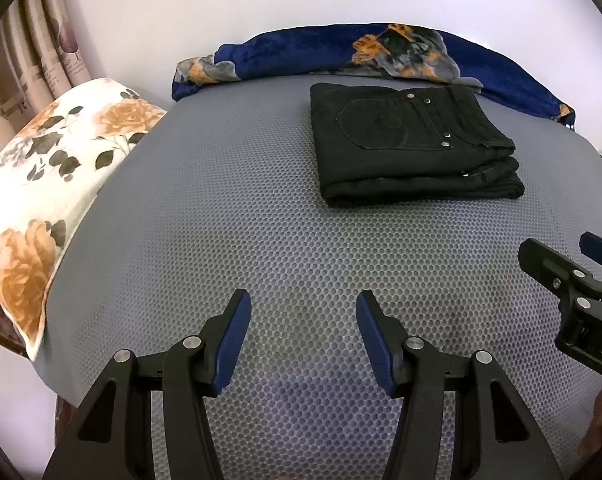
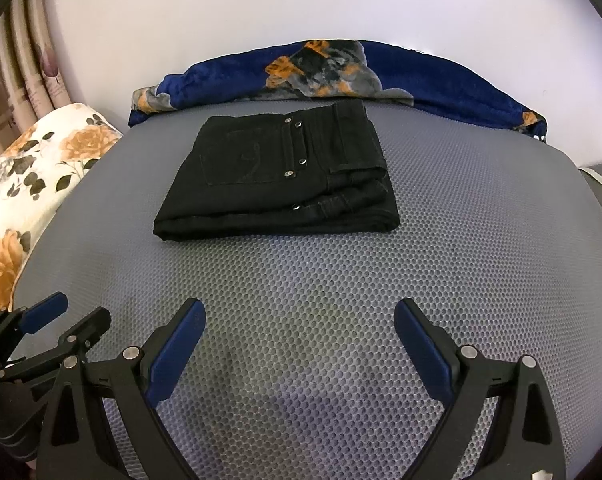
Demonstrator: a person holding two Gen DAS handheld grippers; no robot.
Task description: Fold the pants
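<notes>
Black pants [image 1: 413, 144] lie folded in a compact rectangle on the grey honeycomb mat [image 1: 261, 248], back pocket and rivets facing up; they also show in the right wrist view [image 2: 281, 176]. My left gripper [image 1: 303, 304] is open and empty, well short of the pants, over bare mat. My right gripper [image 2: 299, 310] is open and empty, also short of the pants. The right gripper shows at the right edge of the left wrist view [image 1: 561, 264]; the left gripper shows at the lower left of the right wrist view [image 2: 79, 308].
A blue patterned blanket [image 1: 381, 52] is rolled along the far edge of the mat by the white wall. A floral pillow [image 1: 49, 184] lies at the left, with curtains [image 1: 17, 60] behind it. The mat [image 2: 341, 288] stretches between grippers and pants.
</notes>
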